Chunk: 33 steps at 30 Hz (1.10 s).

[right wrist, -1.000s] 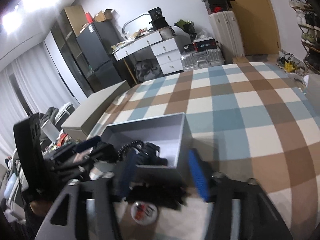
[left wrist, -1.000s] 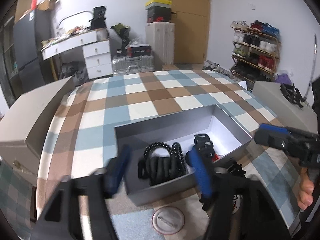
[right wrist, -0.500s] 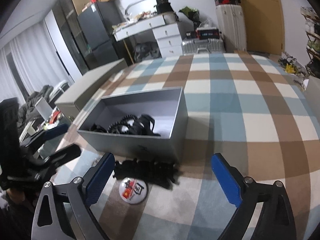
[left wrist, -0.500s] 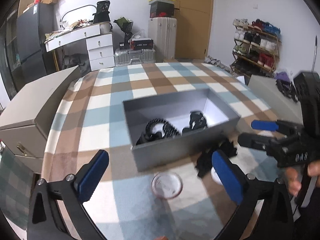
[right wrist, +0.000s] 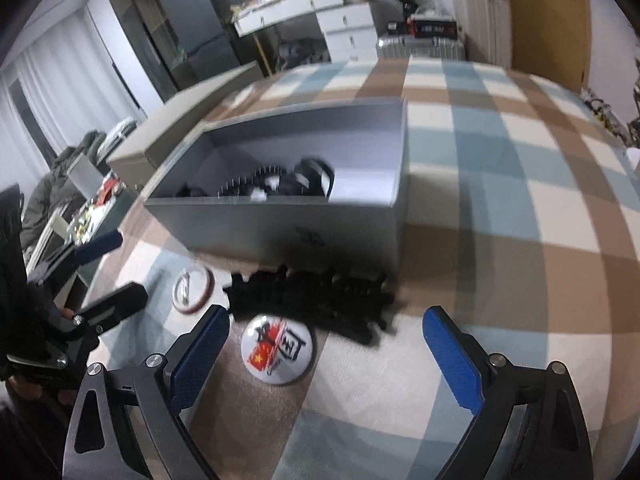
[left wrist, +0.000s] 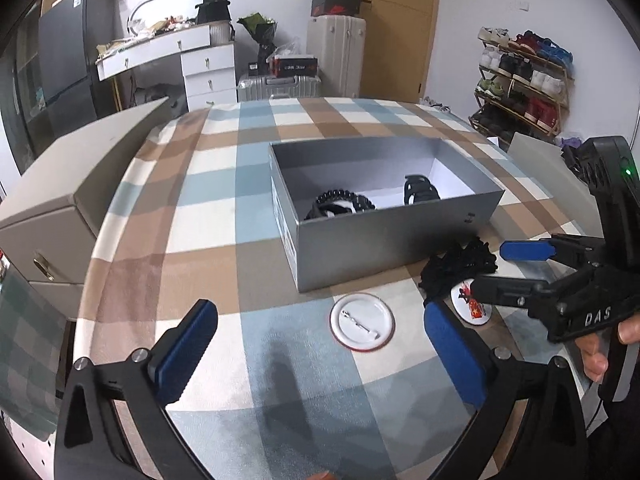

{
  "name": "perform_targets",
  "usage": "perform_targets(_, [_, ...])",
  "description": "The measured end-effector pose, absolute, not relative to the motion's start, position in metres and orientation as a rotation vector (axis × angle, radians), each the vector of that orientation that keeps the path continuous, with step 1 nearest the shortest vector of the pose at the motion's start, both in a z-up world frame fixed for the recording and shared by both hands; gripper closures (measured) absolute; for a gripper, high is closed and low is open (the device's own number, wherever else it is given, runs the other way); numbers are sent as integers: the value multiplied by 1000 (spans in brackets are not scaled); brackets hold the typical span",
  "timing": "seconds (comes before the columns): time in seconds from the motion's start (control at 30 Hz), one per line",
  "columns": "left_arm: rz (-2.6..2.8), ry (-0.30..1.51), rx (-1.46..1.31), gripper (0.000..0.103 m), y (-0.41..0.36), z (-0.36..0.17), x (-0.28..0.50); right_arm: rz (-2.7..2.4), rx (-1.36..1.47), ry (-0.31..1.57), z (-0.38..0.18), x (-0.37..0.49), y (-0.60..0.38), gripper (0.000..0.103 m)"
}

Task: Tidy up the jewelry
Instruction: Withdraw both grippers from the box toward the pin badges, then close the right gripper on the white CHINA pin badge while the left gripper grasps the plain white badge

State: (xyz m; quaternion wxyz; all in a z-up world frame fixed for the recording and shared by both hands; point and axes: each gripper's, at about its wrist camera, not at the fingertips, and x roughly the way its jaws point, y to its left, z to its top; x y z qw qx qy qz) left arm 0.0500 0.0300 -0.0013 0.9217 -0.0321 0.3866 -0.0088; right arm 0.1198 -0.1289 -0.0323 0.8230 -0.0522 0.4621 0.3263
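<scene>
A tangle of black jewelry lay on the checked tabletop, just ahead of the right hand-held gripper and against the near wall of an open grey box. More black pieces, among them a beaded bracelet and a dark band, sat inside the box, toward its near side. A round badge printed with a red flag rested on the cloth between the right hand-held gripper's blue pads, touching neither, with the black tangle just beyond it. A second badge, white side up with its pin showing, lay ahead of the left hand-held gripper, between the box and that gripper's pads. Both hand-held grippers stood wide apart and held nothing, angled down at the tabletop. Seen from the left wrist, the right hand-held gripper reached in from the right side, a person's fingers around its handle, its tips over the flag badge and the tangle. To the left of both, a beige drawer cabinet stood beside the tabletop. Farther off were a white desk with drawers, silver and white suitcases, a wooden door and a shoe rack to the right.
</scene>
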Motion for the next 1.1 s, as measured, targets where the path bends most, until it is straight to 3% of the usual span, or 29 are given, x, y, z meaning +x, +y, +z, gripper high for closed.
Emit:
perform_targets(0.93, [-27, 784, -68, 2, 32, -13, 47, 741, -190, 992, -30, 101, -106, 5])
perform_targets(1.07, [-29, 786, -79, 2, 33, -13, 47, 733, -275, 977, -29, 94, -105, 9])
perform_targets(1.1, [-30, 787, -82, 2, 33, -14, 47, 728, -298, 976, -29, 92, -104, 14])
